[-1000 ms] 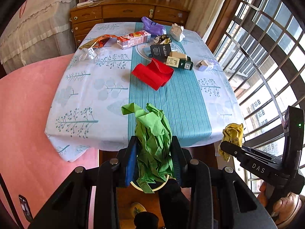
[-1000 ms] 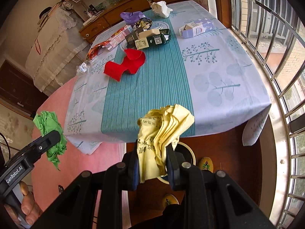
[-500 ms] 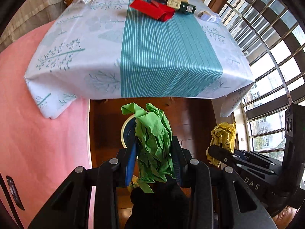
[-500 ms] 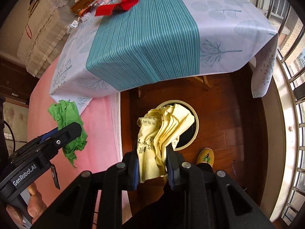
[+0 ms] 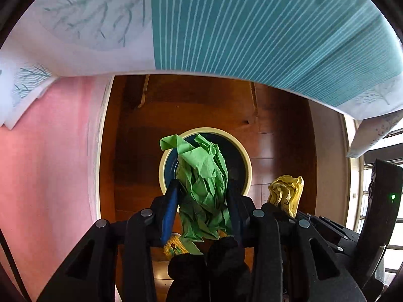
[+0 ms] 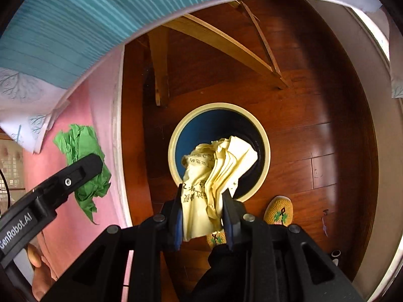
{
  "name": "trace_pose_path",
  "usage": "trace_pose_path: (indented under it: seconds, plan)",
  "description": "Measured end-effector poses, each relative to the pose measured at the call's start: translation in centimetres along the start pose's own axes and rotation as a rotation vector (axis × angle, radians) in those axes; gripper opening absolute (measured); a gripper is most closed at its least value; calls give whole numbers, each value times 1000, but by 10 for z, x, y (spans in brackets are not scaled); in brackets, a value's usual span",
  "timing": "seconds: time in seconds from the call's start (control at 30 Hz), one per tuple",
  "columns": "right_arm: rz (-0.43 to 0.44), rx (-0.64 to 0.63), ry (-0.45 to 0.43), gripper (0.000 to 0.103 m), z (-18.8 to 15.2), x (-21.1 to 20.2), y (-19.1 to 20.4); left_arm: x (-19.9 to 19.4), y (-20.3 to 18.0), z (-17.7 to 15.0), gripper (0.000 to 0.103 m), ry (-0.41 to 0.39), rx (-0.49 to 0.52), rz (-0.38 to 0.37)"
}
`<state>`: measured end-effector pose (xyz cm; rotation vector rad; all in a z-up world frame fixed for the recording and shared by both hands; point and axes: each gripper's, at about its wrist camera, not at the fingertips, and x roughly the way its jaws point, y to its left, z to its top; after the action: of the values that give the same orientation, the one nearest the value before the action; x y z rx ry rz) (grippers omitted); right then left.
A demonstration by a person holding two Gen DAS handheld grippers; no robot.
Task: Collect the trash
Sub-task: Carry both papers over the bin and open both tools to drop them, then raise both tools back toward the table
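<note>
Both grippers have dropped from table height to the round cream-rimmed bin (image 6: 219, 151) (on the wooden floor). Left gripper (image 5: 202, 209), opening, holds crumpled green paper (image 5: 201, 183); right gripper (image 6: 202, 211), opening, holds crumpled yellow paper (image 6: 214, 173): release looks imminent.

Both views are bright and mostly sharp at the centre, with black fisheye vignettes in the corners. Daylight enters from the right edge of the left wrist view, where the window (image 5: 372, 201) is blown out white. The tablecloth (image 5: 252, 25) along the top of each frame is smeared by motion blur and bowed by lens distortion. The floor (image 6: 314, 138) carries soft white glare at right of the right wrist view. Under the table the wood is dim, and the bin (image 6: 264, 151) interior is dark.
</note>
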<state>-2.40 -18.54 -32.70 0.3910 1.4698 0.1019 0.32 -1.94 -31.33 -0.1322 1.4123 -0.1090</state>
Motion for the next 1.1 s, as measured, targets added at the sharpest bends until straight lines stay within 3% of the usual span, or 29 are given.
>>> trace_pose_path:
  seconds: [0.1, 0.17, 0.2, 0.27, 0.53, 0.77, 1.1]
  plan:
    - [8, 38, -1, 43, 13, 27, -11, 34, 5, 5, 52, 41, -8, 2]
    - [-2, 45, -1, 63, 20, 40, -13, 50, 10, 6, 65, 57, -24, 13]
    - [-5, 42, -4, 64, 22, 43, -12, 54, 13, 6, 75, 55, -30, 20]
    - [-9, 35, -2, 65, 25, 49, -12, 60, 17, 6, 86, 54, -26, 29]
    - [-29, 34, 7, 70, 29, 56, -16, 56, 23, 9, 90, 22, 17, 74]
    - [-29, 31, 3, 71, 32, 53, -15, 38, 29, 10, 90, -22, -12, 95]
    - [18, -7, -54, 80, 32, 15, 3, -5, 26, 15, 90, -62, -62, 101]
